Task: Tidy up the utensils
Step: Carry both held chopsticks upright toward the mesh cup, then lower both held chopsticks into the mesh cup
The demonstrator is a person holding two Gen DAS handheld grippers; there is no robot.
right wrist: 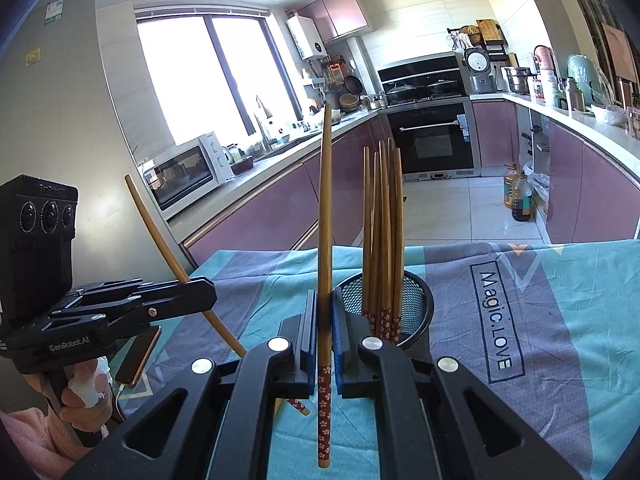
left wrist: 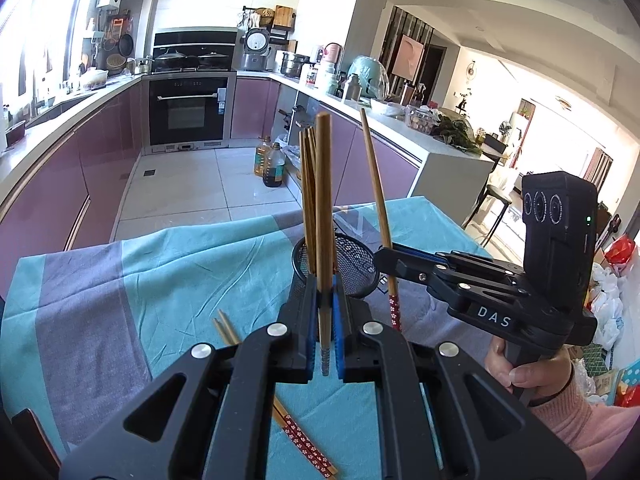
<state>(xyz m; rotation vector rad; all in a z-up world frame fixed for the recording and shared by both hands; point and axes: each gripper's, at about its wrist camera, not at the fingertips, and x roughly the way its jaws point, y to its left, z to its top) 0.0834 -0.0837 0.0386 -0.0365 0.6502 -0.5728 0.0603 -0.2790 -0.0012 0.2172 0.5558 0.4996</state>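
Tablecloth (right wrist: 560, 280) below; chopstick (right wrist: 325, 240) between tool (right wrist: 325, 312) pads.

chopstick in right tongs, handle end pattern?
Dark red with small pale flowers; right wrist view.

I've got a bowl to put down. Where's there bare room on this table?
Free: the teal and grey tablecloth right of the black mesh holder, around its printed lettering. Crowded: the near left, with the loose chopstick pair, a phone and both grippers.
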